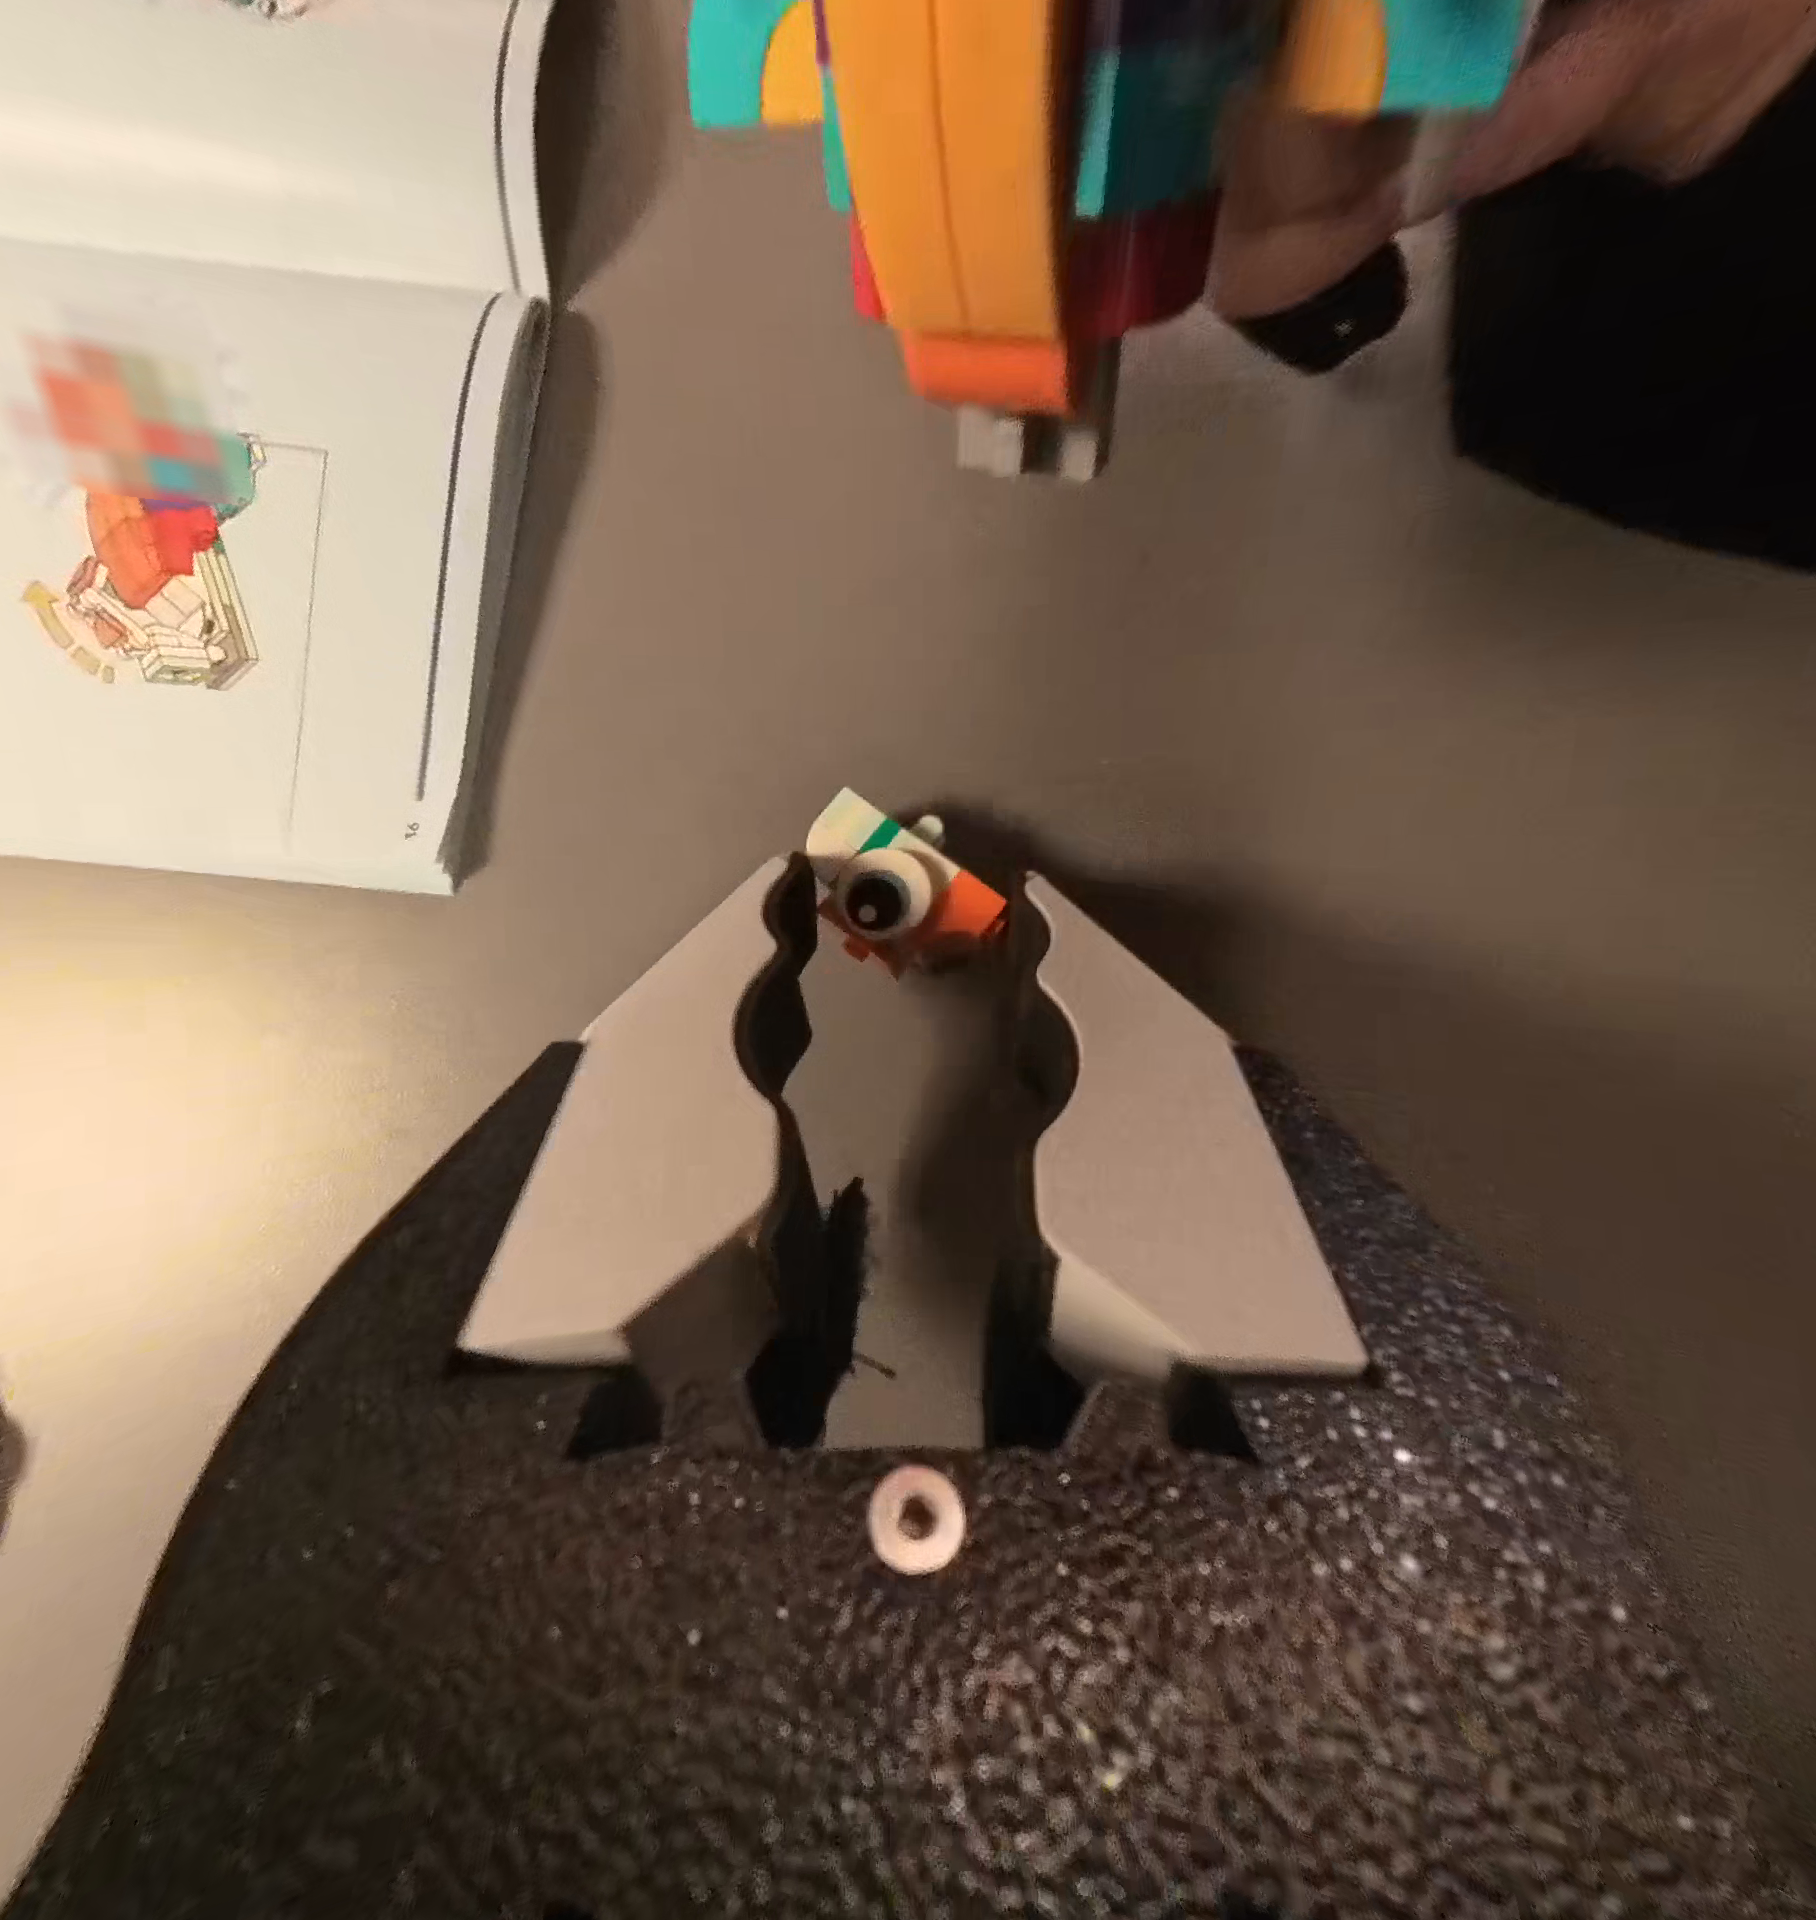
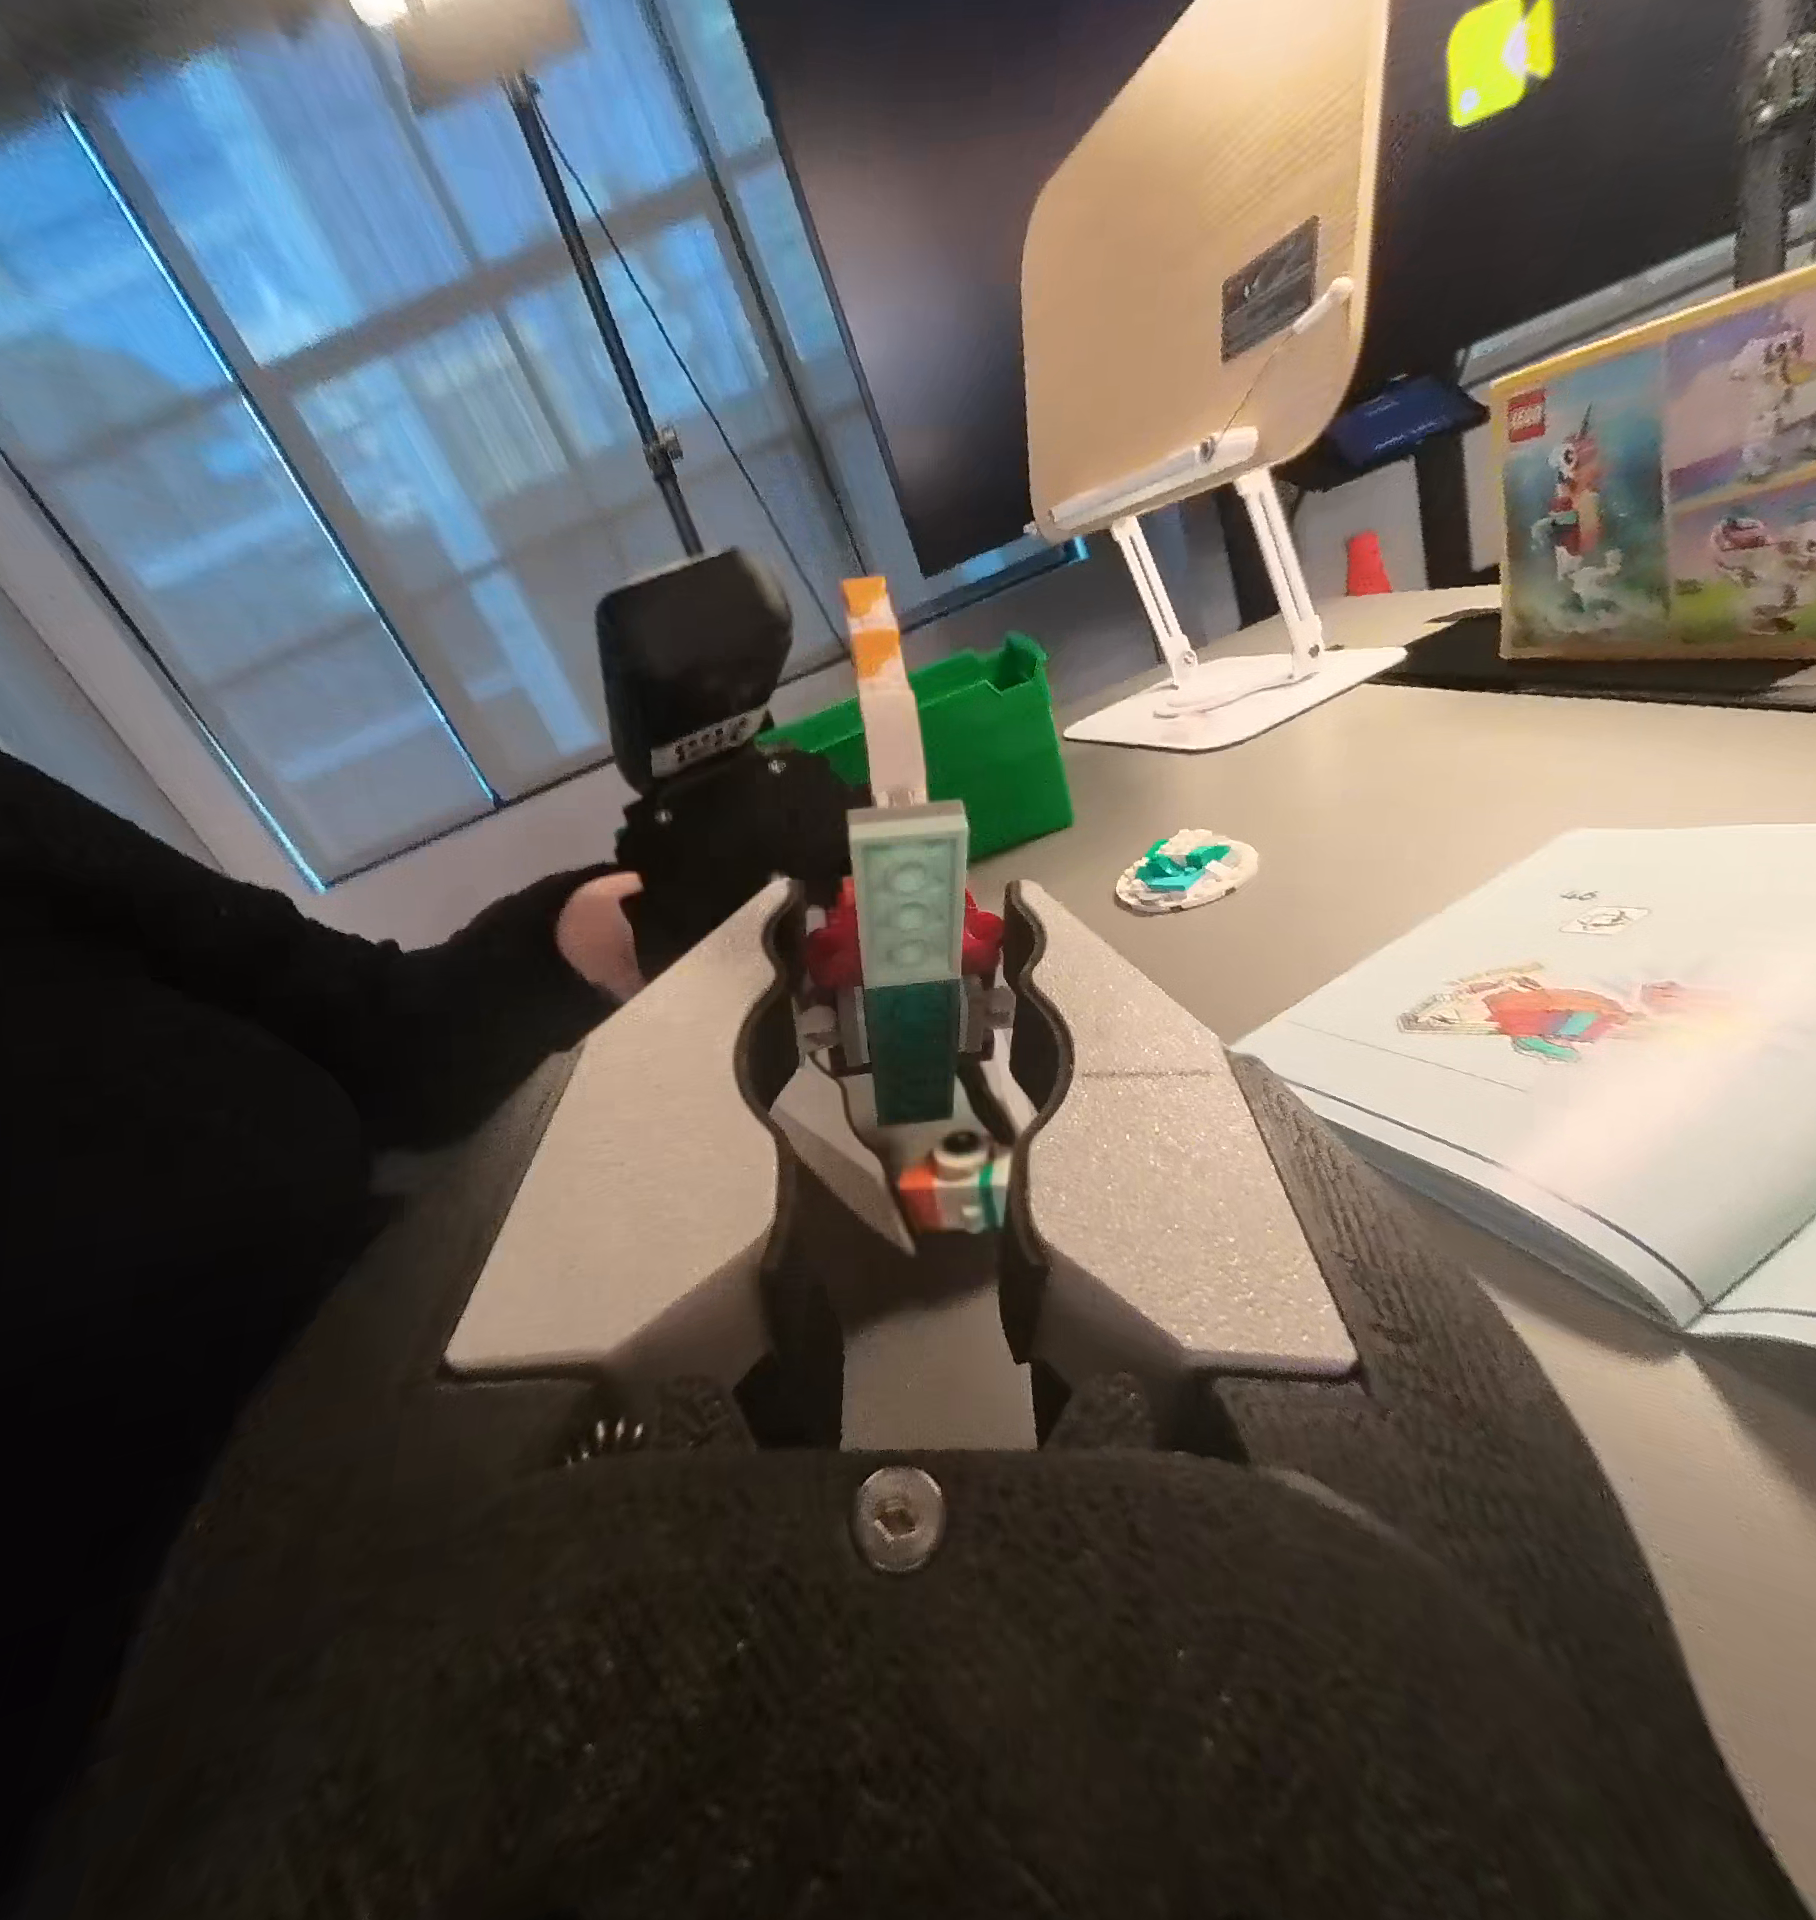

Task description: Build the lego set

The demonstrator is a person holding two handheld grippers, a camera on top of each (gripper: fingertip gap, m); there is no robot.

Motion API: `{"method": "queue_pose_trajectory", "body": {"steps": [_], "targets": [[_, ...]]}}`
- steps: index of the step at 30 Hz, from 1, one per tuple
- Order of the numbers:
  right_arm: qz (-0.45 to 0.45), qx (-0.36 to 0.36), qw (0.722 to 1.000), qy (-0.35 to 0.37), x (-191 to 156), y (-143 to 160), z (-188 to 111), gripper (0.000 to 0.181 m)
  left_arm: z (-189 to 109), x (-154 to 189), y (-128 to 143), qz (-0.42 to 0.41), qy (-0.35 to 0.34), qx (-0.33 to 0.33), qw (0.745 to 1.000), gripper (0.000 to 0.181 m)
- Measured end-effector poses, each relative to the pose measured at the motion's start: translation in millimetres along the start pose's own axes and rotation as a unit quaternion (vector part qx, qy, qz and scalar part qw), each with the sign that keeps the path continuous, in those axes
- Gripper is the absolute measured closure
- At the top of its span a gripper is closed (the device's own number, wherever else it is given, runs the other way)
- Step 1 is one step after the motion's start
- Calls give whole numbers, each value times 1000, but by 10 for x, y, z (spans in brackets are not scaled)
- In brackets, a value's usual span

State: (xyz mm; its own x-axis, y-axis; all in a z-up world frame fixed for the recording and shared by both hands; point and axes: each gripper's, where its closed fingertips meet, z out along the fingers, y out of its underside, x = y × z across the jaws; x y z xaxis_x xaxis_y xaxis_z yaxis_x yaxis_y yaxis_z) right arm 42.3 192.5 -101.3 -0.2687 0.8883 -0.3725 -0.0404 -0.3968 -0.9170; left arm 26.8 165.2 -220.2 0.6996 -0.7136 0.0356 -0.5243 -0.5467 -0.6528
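Left claw: the left gripper (image 1: 909, 883) looks clenched on a small orange, white and green brick cluster with a round printed eye (image 1: 888, 899), pinched right at its fingertips.
Ahead of the left claw: the large orange, teal and red brick model (image 1: 945, 177) hangs straight ahead and a little to the right, well apart from the tips. It is blurred.
Model's long axis: it runs roughly along the left claw's forward line, with a small grey end (image 1: 1029, 442) pointing back toward the tips.
Left of the left claw: an open white instruction booklet (image 1: 208, 520) lies flat on the grey table (image 1: 1299, 727).
Right claw: the right gripper (image 2: 899, 914) is grasping the same model (image 2: 909, 987) between its fingers. The pale green plate runs forward along them, and an orange and white horn sticks out past the tips.
Nearer hand: the right one already holds the model, and the eye cluster must travel to it.
Likely next move: push the left claw forward and slightly right to meet the grey end. That calls for matching the cluster's tilt to the model's axis.
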Motion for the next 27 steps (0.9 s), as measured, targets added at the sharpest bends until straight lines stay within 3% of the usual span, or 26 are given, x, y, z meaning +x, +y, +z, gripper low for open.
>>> {"method": "queue_pose_trajectory", "body": {"steps": [3, 5, 7, 10, 14, 17, 20, 24, 27], "targets": [[10, 14, 1000, -4, 6, -21, -13, 145, 25, -1, 14, -23, -3, -6, 1000, 125], [12, 20, 1000, -8, -7, -34, -11, 145, 1, -82, 28, 6, -54, -24, 998, 117], [12, 22, 1000, -11, -17, -35, 0, 145, -34, -98, -185, 50, -105, 23, 993, 113], [17, 20, 1000, -17, -36, -12, 21, 145, -129, -51, -612, 69, -154, 145, 975, 107], [-1, 13, 1000, -6, -18, -14, -17, 145, -201, -163, -852, 109, -241, 203, 943, 119], [-17, 5, 1000, 7, 27, -61, -129, 145, -242, -92, -997, 167, -272, 235, 918, 150], [-35, -36, 999, 12, 48, -10, -266, 145, -199, -58, -1050, 218, -289, 222, 905, 154], [-89, -131, 986, 59, 153, 228, -460, 146, 28, -24, -964, 286, -267, 155, 907, 156], [-113, -206, 969, 83, 217, 451, -611, 146, 179, -2, -871, 351, -264, 103, 893, 157]]}}
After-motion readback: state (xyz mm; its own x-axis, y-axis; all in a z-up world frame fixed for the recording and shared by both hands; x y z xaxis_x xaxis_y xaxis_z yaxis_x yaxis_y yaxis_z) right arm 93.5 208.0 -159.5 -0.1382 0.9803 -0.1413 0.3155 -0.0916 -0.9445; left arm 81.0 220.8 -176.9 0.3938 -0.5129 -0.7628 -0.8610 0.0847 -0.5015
